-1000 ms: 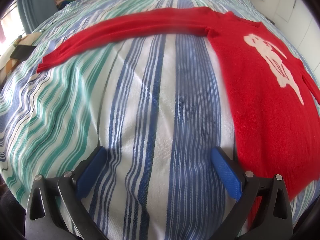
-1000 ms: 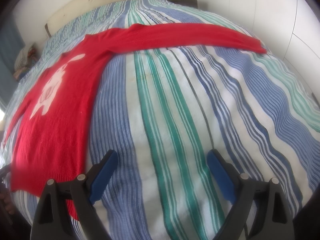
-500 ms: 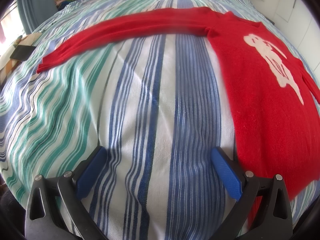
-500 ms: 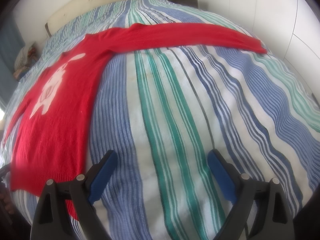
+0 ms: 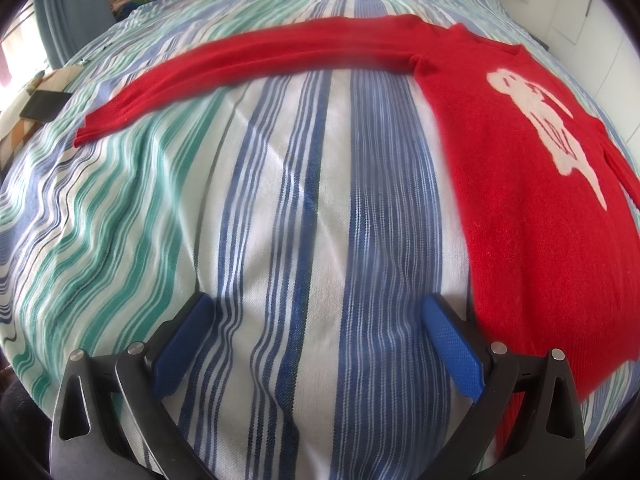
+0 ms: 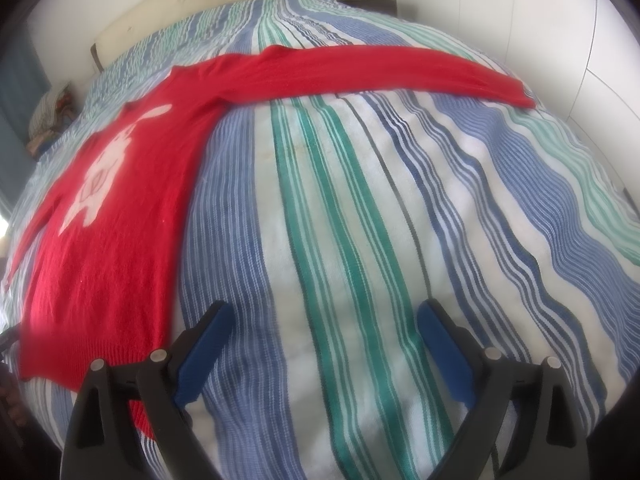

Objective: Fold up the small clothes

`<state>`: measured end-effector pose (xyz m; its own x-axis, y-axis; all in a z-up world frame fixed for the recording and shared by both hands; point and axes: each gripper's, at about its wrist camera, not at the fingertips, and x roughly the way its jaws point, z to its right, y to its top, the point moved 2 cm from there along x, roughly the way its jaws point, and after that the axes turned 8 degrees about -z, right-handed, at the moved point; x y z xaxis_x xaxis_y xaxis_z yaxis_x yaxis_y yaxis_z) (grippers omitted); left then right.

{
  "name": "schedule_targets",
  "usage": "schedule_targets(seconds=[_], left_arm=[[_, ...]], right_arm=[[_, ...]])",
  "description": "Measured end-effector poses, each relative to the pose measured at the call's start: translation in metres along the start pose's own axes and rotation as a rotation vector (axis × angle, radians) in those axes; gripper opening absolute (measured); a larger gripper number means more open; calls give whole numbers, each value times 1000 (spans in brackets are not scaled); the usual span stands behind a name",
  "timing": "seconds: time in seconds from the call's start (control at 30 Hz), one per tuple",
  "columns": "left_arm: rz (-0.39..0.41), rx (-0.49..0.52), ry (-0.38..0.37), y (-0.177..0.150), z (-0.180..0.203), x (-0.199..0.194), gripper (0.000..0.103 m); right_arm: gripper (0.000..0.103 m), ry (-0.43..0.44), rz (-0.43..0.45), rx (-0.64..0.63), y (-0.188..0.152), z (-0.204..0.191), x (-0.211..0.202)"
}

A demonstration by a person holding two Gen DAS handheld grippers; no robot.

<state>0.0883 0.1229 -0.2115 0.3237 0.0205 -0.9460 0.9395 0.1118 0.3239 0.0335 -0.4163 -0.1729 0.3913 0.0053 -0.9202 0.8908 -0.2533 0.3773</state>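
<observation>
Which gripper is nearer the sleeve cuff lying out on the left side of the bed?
Left. The left gripper faces that cuff across bare striped bedspread; the right gripper sits beyond the sweater's opposite side.

Showing as soft, fuzzy matt knit: sweater (image 5: 532, 216) (image 6: 108, 248). Lying woven, ribbed and matt (faintly rumpled): bedspread (image 5: 280, 208) (image 6: 360, 208). Looking like matt black plastic with textured blue pads (image 5: 454, 350) (image 6: 206, 354) and shiny metal pins: both grippers.
</observation>
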Motion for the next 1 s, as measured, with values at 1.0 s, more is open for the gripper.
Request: schedule_targets(seconds=[1.0], left_arm=[[120, -133, -81, 9, -24, -22, 102]], right_arm=[[75, 547, 105, 852, 133, 239, 6]])
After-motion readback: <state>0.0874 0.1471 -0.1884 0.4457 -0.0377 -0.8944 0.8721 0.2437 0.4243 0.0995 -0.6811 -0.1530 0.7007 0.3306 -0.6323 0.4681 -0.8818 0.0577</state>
